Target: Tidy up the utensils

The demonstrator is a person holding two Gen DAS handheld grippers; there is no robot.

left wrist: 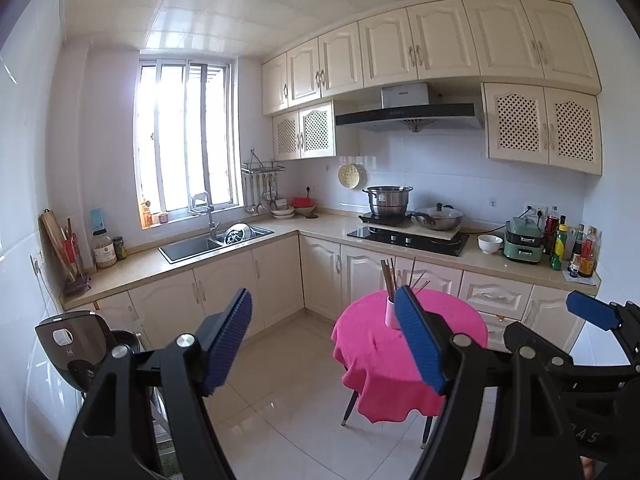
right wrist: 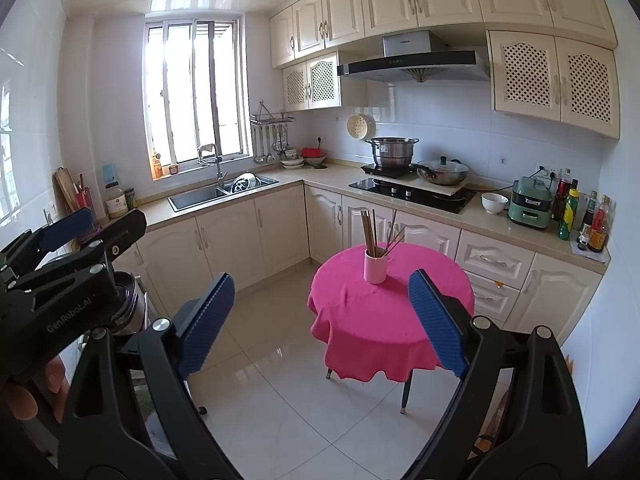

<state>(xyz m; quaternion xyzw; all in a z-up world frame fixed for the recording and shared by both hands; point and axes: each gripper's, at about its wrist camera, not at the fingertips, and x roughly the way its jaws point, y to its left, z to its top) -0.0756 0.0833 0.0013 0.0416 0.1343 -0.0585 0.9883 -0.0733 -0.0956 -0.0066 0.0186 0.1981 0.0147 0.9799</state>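
A pink cup (right wrist: 375,267) holding several chopsticks (right wrist: 368,232) stands on a small round table with a pink cloth (right wrist: 384,320). In the left wrist view the cup (left wrist: 391,314) is partly hidden behind my right finger, with the chopsticks (left wrist: 389,276) above it. My left gripper (left wrist: 328,340) is open and empty, well short of the table. My right gripper (right wrist: 320,324) is open and empty too, also held back from the table. Each gripper shows at the edge of the other's view: the right gripper (left wrist: 592,312) and the left gripper (right wrist: 72,224).
An L-shaped counter (right wrist: 320,180) runs behind the table with a sink (right wrist: 216,192), hob (right wrist: 412,192), pots, a white bowl (right wrist: 494,202) and bottles (right wrist: 576,216). Hanging utensils (right wrist: 272,140) are by the window. An appliance (left wrist: 76,344) stands at the left. Tiled floor (right wrist: 280,380) lies ahead.
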